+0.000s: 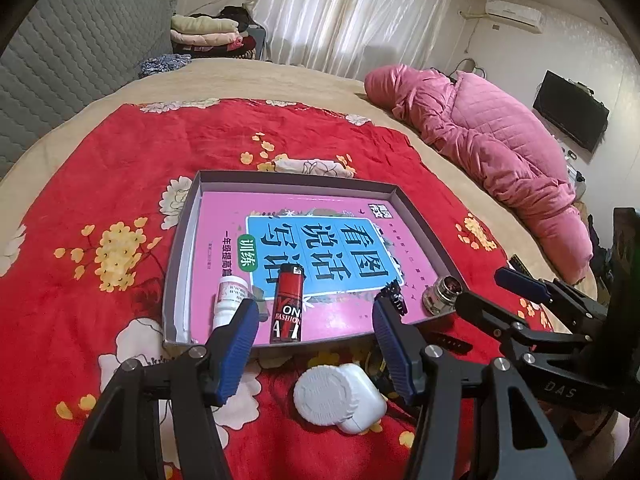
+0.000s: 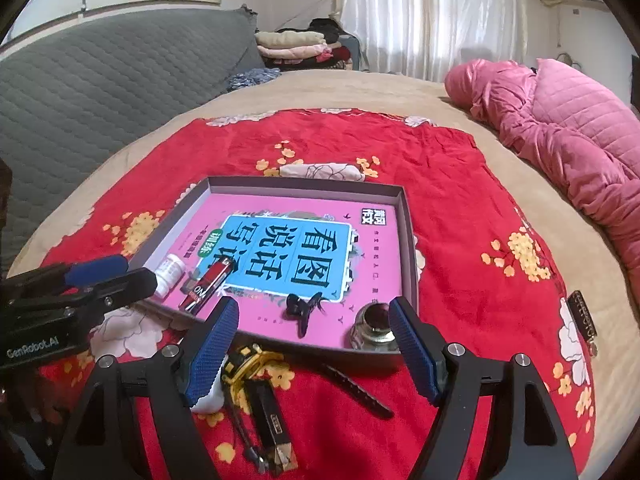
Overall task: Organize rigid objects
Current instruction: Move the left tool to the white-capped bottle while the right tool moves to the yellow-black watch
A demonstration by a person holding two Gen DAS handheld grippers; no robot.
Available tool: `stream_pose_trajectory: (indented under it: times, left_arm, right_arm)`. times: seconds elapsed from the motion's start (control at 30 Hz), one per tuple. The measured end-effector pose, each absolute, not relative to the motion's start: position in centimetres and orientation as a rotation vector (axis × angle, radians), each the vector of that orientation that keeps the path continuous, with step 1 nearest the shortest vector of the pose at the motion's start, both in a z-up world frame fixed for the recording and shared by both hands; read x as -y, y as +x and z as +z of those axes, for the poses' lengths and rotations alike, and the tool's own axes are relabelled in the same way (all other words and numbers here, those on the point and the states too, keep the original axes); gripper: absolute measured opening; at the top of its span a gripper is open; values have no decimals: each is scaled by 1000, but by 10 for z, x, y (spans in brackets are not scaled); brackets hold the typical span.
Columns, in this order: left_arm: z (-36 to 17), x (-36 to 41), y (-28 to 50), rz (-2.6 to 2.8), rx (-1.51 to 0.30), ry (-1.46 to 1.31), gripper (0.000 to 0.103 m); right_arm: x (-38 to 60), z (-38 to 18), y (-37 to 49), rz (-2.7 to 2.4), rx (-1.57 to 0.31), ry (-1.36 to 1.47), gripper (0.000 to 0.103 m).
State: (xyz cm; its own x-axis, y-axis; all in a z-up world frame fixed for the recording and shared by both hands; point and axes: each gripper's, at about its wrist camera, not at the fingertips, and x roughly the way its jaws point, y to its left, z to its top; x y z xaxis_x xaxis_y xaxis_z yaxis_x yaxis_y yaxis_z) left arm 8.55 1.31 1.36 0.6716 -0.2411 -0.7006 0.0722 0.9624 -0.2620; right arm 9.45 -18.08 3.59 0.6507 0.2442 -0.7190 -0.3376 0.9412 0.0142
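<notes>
A shallow grey box (image 1: pixel 182 240) (image 2: pixel 410 240) lined with a pink book lies on the red floral blanket. In it are a red lighter (image 1: pixel 288 304) (image 2: pixel 208 282), a small white bottle (image 1: pixel 228 298) (image 2: pixel 170 272), a black hair claw (image 2: pixel 304 308) and a glass ink bottle (image 1: pixel 442 294) (image 2: pixel 374 326). My left gripper (image 1: pixel 316 316) is open and empty at the box's near edge, above a white-capped bottle (image 1: pixel 334 396). My right gripper (image 2: pixel 314 320) is open and empty, above a yellow-black watch (image 2: pixel 256 360), a black strap (image 2: pixel 356 390) and a black utility knife (image 2: pixel 272 420).
The red blanket (image 1: pixel 100 184) covers a beige bed. A pink quilted coat (image 1: pixel 492 152) (image 2: pixel 568 128) lies at the right. A grey quilted headboard (image 2: pixel 100 92) stands at the left. A dark metal tag (image 2: pixel 582 314) lies on the blanket at the right.
</notes>
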Motion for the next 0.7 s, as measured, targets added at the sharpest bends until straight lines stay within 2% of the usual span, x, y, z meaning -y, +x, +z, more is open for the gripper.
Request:
stream_pose_trajectory:
  times: [0.7]
  left_arm:
    - [-4, -9, 59, -196, -925, -213, 59]
  right_arm:
    - [188, 13, 61, 390, -869, -136, 78]
